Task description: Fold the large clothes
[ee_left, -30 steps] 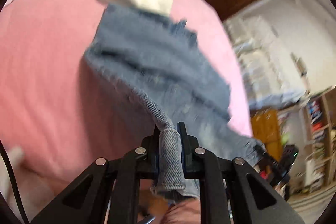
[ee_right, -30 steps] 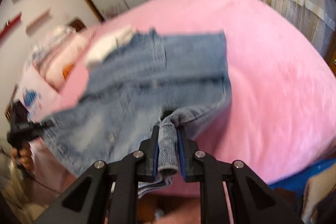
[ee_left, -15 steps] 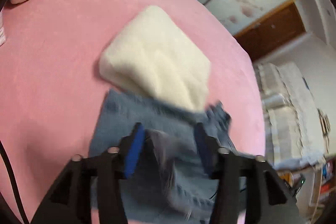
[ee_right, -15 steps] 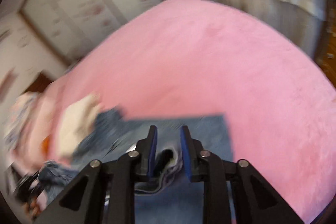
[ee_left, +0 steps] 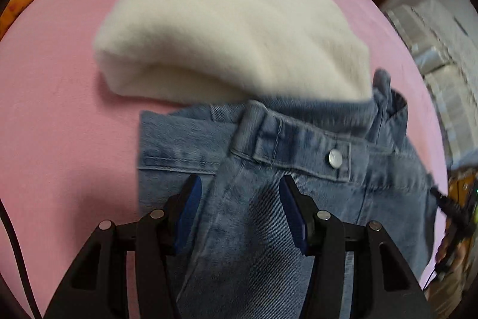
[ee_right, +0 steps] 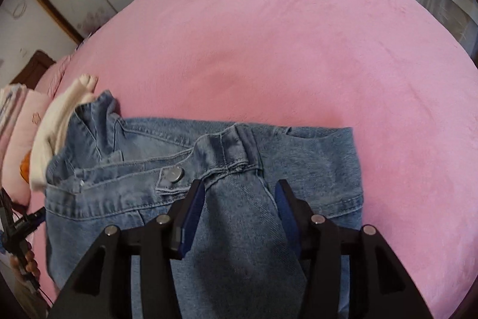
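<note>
Both grippers, left (ee_left: 239,211) and right (ee_right: 237,210), stand half open over the jeans (ee_right: 245,229); their jaws have just been opening, and a denim fold lies loose between each pair, unpinched. Jeans rest on the pink bed (ee_right: 283,35), waistband against a folded cream garment (ee_left: 233,20). Judging by this, a fold has just been laid down and released. Next calls for lifting clear without snagging denim, then regripping for another fold.

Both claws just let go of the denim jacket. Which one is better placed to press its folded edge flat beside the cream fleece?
Left, probably. The left claw hangs open over the denim jacket right beside the cream fleece. The right claw, open too, sits toward the jacket's far end from the fleece, near bare pink bedcover.
</note>
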Action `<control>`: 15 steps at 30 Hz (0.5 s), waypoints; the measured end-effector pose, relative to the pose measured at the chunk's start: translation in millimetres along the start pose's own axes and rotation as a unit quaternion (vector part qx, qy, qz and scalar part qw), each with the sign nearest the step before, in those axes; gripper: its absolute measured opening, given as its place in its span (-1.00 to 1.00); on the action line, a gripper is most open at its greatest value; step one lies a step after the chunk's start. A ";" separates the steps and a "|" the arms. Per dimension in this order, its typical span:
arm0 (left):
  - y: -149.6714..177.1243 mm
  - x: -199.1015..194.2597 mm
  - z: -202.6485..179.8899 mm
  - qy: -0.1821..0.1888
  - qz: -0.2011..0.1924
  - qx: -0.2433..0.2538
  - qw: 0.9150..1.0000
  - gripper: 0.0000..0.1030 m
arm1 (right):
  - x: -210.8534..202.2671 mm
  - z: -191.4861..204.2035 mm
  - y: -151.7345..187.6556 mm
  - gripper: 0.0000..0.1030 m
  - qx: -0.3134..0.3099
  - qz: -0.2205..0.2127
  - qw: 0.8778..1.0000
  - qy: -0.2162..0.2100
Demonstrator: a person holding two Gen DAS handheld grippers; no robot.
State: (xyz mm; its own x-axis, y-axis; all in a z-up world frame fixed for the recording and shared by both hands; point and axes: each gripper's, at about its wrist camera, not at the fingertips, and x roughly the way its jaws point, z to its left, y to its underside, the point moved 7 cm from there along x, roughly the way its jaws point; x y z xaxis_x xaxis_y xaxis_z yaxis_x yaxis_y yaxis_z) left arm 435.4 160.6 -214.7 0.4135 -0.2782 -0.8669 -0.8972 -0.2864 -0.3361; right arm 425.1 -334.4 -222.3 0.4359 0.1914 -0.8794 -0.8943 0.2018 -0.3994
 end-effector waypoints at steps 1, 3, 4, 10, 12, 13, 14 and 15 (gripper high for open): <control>0.5 3.2 -4.6 -0.005 -0.001 0.015 1.000 0.16 | 0.7 2.4 1.5 0.00 -0.011 -0.002 1.000 0.004; -1.0 8.5 -11.4 -0.018 -0.006 0.039 0.999 0.26 | 4.1 8.8 1.7 0.19 -0.032 -0.004 0.999 0.011; -2.3 10.7 -17.3 -0.033 -0.010 0.062 0.997 0.28 | 6.0 13.1 1.8 0.21 -0.043 -0.005 0.999 0.016; -2.2 22.2 -45.9 -0.113 -0.039 0.164 0.979 0.29 | 16.4 30.8 4.1 0.23 -0.118 -0.023 0.990 0.075; -0.4 27.5 -56.4 -0.131 -0.039 0.197 0.971 0.06 | 18.4 35.5 8.2 0.09 -0.145 -0.037 0.984 0.094; 1.4 28.1 -61.5 -0.154 -0.048 0.213 0.964 -0.10 | 17.5 37.6 10.9 -0.03 -0.157 -0.044 0.982 0.099; 2.9 28.5 -65.1 -0.172 -0.055 0.224 0.958 -0.30 | 17.6 40.8 13.7 -0.28 -0.167 -0.048 0.979 0.105; 4.8 27.9 -68.4 -0.192 -0.061 0.232 0.952 -0.43 | 15.5 40.8 16.0 -0.56 -0.174 -0.053 0.976 0.120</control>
State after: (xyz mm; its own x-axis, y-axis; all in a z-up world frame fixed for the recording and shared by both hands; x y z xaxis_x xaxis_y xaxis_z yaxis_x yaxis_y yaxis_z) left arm 453.3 88.7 -215.4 0.5115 0.1113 -0.8521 -0.8550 0.1648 -0.4917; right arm 421.6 -289.0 -231.7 0.5293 -0.0508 -0.8469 -0.8435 -0.1385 -0.5189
